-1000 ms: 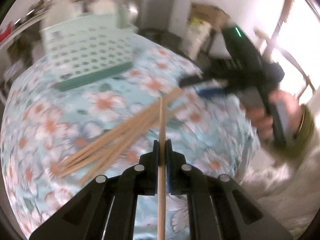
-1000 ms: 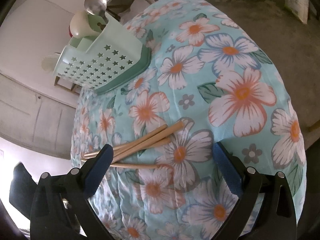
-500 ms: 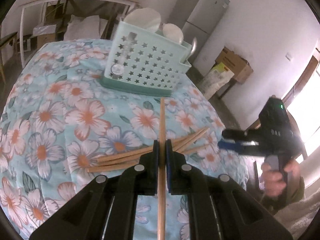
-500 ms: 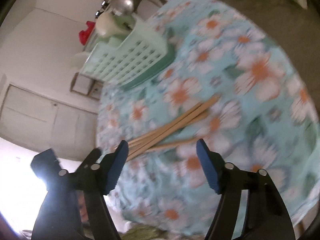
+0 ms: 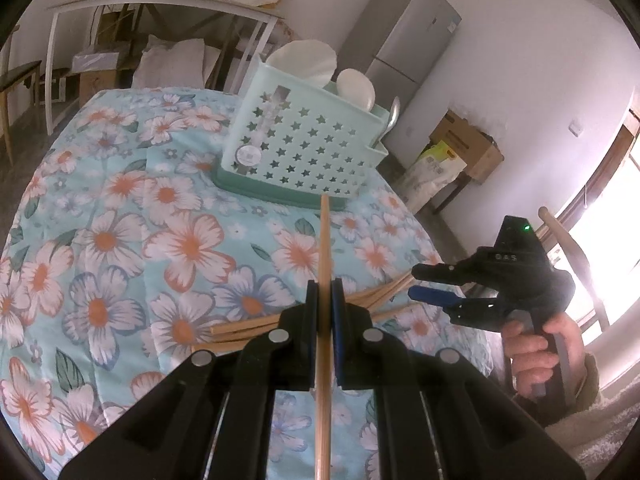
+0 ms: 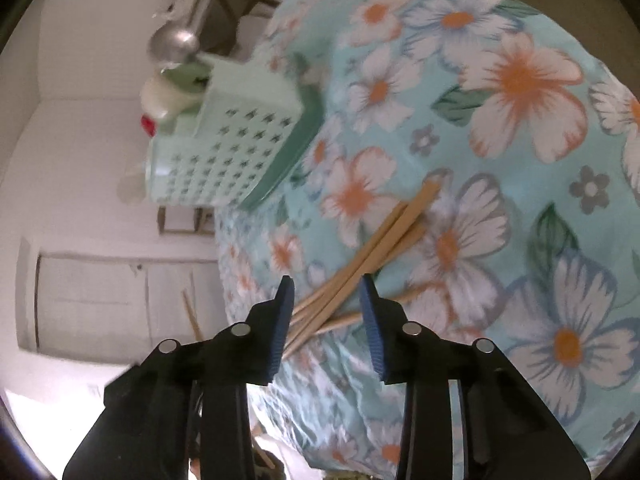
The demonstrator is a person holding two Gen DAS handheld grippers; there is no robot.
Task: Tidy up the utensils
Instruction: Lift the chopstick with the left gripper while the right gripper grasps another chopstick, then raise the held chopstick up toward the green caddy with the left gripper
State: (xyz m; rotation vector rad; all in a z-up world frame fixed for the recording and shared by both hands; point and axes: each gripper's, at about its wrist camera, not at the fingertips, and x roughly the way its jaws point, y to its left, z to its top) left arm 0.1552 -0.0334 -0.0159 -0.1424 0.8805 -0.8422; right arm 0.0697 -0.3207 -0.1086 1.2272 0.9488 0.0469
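My left gripper (image 5: 325,294) is shut on a single wooden chopstick (image 5: 325,240) that points toward the mint green star-holed utensil basket (image 5: 304,148). Several more chopsticks (image 5: 256,326) lie in a loose pile on the flowered tablecloth just beyond my fingers. My right gripper (image 6: 326,296) hovers over the near ends of that chopstick pile (image 6: 372,240), its jaws closing with the sticks between them but not pressed. The right gripper (image 5: 424,282) also shows in the left wrist view, held by a hand at the table's right edge. The basket (image 6: 236,136) holds a ladle and white spoons.
The round table (image 5: 120,240) has a pale blue flowered cloth. Behind it stand a white shelf table (image 5: 160,0), a grey fridge (image 5: 404,40), cardboard boxes (image 5: 464,144) and a wooden chair (image 5: 560,236) by a bright window. The table edge (image 6: 256,360) drops off close to the right gripper.
The right gripper's jaws have narrowed from wide apart to a small gap over the chopstick ends, and it has rolled. The left gripper has rolled, shifted with its chopstick, and now faces the basket.
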